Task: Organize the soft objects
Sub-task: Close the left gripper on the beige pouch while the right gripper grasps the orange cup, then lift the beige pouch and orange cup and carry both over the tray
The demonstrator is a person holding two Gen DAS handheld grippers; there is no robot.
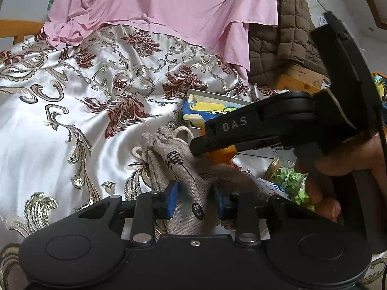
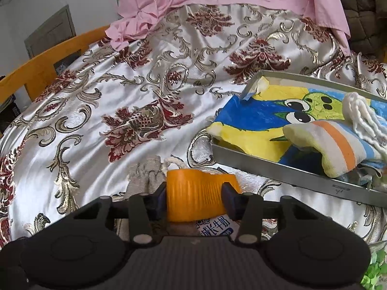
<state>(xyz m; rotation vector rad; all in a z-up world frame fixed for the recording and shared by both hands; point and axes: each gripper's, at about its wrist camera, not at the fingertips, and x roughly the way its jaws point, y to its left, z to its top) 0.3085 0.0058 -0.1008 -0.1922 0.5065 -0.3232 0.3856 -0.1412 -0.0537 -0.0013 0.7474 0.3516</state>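
Note:
My left gripper [image 1: 196,200] is shut on a grey linen drawstring pouch [image 1: 179,166] with black characters, lying on the satin bedspread [image 1: 72,111]. My right gripper [image 2: 194,199] is shut on an orange ribbed piece [image 2: 196,193], held just above the bedspread; it shows in the left wrist view [image 1: 221,154] right beside the pouch. The pouch's top and cord peek out behind it in the right wrist view [image 2: 145,171]. A metal tray [image 2: 278,171] at the right holds a painted cloth [image 2: 254,118], a striped plush toy [image 2: 338,149] and white yarn [image 2: 358,113].
A pink sheet [image 1: 169,7] and a brown quilted jacket [image 1: 278,48] lie at the back. A wooden bed rail [image 2: 48,65] runs along the left. A milk carton [image 2: 215,227] and green shredded paper [image 1: 290,183] lie near the grippers.

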